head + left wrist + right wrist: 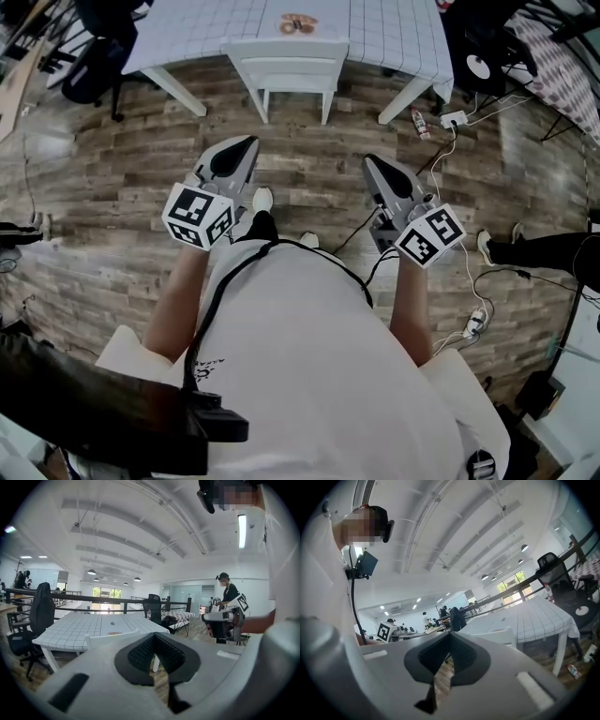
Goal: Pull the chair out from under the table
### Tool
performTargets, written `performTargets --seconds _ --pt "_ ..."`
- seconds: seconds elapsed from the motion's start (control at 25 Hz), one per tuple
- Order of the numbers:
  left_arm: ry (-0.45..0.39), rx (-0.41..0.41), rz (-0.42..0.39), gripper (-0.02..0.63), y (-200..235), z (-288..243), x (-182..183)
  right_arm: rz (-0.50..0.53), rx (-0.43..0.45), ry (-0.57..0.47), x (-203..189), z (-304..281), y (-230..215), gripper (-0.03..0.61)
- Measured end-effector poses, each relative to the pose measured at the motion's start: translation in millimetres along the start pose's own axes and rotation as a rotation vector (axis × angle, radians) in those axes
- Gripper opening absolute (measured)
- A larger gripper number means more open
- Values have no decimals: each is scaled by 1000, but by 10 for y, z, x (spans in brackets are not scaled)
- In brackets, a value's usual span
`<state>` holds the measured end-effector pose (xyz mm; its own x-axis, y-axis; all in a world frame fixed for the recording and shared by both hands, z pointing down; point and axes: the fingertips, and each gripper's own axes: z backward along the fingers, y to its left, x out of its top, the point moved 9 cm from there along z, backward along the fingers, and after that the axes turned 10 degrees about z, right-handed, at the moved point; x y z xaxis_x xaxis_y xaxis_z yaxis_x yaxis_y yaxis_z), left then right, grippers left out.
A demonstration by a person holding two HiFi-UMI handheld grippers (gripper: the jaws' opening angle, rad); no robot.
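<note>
Both tools clenched and empty, well short of the chair.
The head view shows the white chair [286, 58] tucked at the near edge of the checked desk [187, 28]. The left tool [246, 145] and right tool [372, 164] are side by side over the wood floor [309, 159], on forward-reaching arms. Only the gripper views show the ceiling lamps [91, 572] and a black office chair [153, 605] beyond the desk.

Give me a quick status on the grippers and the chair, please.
Left gripper shut, empty; right gripper shut, empty. White chair tucked under table, not yet reached. Nothing between; power strip lies off right.
</note>
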<state>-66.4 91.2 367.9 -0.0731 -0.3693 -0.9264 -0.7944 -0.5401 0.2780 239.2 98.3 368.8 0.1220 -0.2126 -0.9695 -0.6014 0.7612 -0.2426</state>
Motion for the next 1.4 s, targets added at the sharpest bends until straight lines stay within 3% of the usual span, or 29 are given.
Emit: performTargets --seconds 0.52,0.8,1.08,1.4 --pt "21 -82 15 8 1273 -452 486 57 -57 27 293 -1322 -136 5" --pt "44 -147 27 8 1838 -621 638 5 -123 29 357 -1752 -207 5" --pt "44 -169 28 6 2401 -635 687 25 -173 31 402 -2217 -176 5" --pt "43 -183 53 8 2816 -644 678 -63 -212 15 317 -2423 -130 5"
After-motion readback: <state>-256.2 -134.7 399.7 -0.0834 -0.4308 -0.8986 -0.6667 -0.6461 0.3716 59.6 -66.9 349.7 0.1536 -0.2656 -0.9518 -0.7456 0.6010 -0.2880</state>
